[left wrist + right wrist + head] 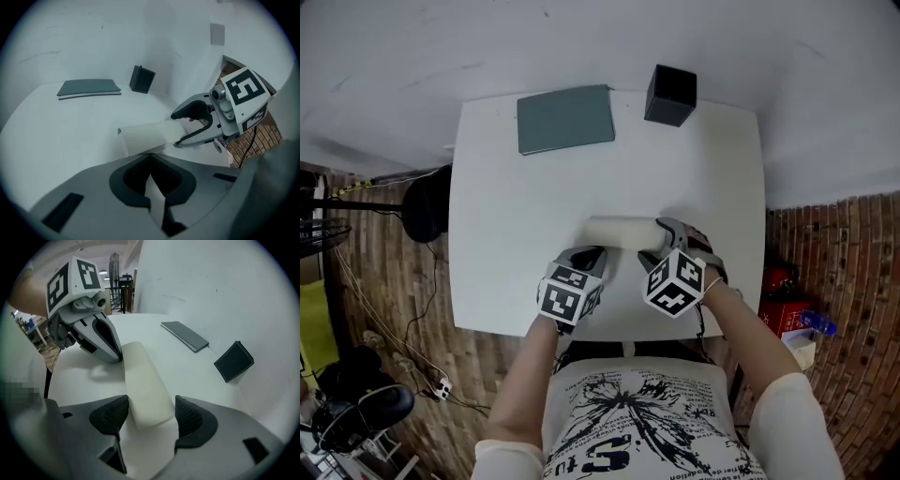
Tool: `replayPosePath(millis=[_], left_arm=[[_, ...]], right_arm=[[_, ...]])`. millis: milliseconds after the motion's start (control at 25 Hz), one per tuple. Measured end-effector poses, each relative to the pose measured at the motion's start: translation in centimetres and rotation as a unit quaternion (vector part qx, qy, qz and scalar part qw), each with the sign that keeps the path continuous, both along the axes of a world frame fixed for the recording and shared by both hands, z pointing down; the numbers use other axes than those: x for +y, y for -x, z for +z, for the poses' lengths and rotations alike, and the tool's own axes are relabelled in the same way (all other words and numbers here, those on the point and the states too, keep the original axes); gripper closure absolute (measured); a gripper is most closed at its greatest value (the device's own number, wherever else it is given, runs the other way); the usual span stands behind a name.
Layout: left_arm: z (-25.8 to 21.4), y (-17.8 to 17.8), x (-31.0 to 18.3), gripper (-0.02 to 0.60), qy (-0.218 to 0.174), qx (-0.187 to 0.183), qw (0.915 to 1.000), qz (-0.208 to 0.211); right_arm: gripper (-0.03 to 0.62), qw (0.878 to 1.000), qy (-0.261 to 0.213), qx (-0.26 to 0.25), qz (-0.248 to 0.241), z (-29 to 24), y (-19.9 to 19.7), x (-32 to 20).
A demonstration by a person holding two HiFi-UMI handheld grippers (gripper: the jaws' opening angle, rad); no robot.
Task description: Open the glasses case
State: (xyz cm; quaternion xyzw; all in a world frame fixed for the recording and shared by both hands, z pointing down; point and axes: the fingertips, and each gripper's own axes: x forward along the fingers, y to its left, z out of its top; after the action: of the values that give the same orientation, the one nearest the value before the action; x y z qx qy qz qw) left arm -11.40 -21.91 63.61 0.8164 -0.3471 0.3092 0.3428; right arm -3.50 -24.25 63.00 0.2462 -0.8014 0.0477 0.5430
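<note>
Near the front edge of the white table (506, 187): cream glasses case (619, 232), flat on its base, lengthwise from left to right, shut as far as can be judged.
Right gripper (150, 416): spread apart, straddling the right end of the case; one pad at or just off the case's side, the other clear of it; no squeeze yet.
Left gripper (150, 157): closed, tips together with nothing clamped, angled down at the near long side of the case close to its left end; touching or just short of it, hard to say which.
Done so far: both tools in place at the case, one toward each end; nothing beyond that.
Left to do, by judgement: steady the base, catch the lid's edge, hinge it back; the whole of the opening ahead.
Stage, by judgement: approach complete, grip not begun.
Elsewhere on the table: thin grey notebook (566, 118) and black box (670, 96) at the far edge, well apart from the case and from both tools.
Hard to make out: seam and hinge of the case, pale on pale in all three views; so no telling which long side opens, nor whether any catch holds it.
Hidden: in the head view, part of the case's near side and right end, behind the grippers' own bodies; underside of the case everywhere.
Cut off: table's near corners in both gripper views, lost behind the grey jaw housings.
</note>
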Motion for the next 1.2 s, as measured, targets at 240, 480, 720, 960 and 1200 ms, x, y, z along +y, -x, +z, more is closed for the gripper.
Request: replayPosePath(millis=[240, 480, 720, 960, 1200], left_arm=[[0.0, 0.0, 0.1, 0.568, 0.000, 0.006, 1.0000, -0.007], [0.1, 0.0, 0.0, 0.568, 0.005, 0.004, 1.0000, -0.001], [0.1, 0.2, 0.0, 0.568, 0.011, -0.002, 0.9999, 0.009], [0.1, 0.0, 0.0, 0.569, 0.018, -0.019, 0.9996, 0.013], [0.2, 0.0, 0.1, 0.569, 0.023, -0.038, 0.9989, 0.015]], right_arm=[[0.273, 1.000, 0.003, 0.014, -0.008, 0.0, 0.0, 0.0], [0.286, 1.000, 0.013, 0.010, -0.014, -0.3, 0.1, -0.1], [0.372, 0.999, 0.021, -0.002, -0.025, -1.8, 0.7, -0.5], [0.435, 0.999, 0.021, -0.008, -0.044, -2.6, 0.9, -1.0], [0.521, 0.999, -0.019, -0.004, -0.049, -3.7, 0.8, -3.1]])
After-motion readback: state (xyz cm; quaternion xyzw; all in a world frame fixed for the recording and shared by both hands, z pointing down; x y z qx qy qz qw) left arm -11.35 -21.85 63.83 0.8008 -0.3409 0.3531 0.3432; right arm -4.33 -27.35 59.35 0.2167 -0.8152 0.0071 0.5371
